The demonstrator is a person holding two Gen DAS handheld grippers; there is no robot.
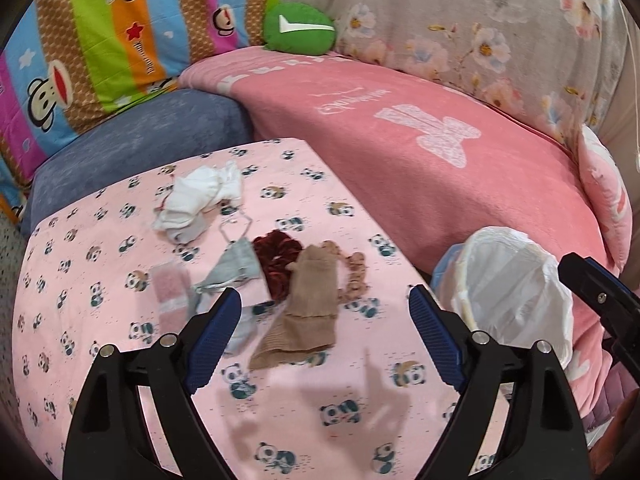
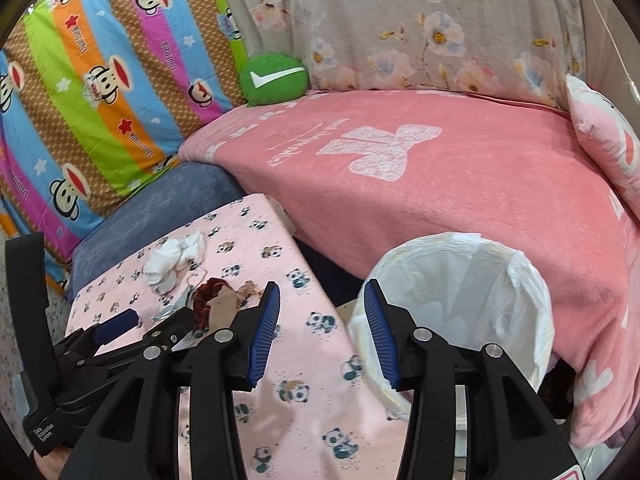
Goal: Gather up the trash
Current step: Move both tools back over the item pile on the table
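A: Left of the bin (image 1: pixel 516 280), on the panda-print cloth (image 1: pixel 100 300), what lies there?

B: Farthest from the bin, a pink fuzzy strip (image 1: pixel 170 292). Beyond it, a crumpled white tissue wad (image 1: pixel 200 200), which looks like the real trash. Closer to the bin come a grey cloth scrap (image 1: pixel 236 270), a dark red scrunchie (image 1: pixel 278 260), a tan sock (image 1: pixel 304 312) and a beaded hair tie (image 1: pixel 356 276). All of it sits apart from the bin, none inside.

A: And the left gripper (image 1: pixel 325 320)?

B: Its jaws stand wide with nothing between them, hanging over the tan sock's near end, left of the bin. No pad touches anything.

A: The right gripper (image 2: pixel 322 336)?

B: About half open, empty. It hovers at the cloth's edge, just beside the bin's near rim; one finger (image 2: pixel 380 336) overlaps the white liner in view, though I cannot tell whether it touches.

A: So which step is this?

B: The approach, I'd judge. Nothing is picked up, and what shows of the liner is bare.

A: What does the next move need?

B: The left gripper should pass over the sock to the tissue wad, drop onto it, close, then carry it right to the bin. The risk is snagging the grey scrap or the scrunchie on the way.
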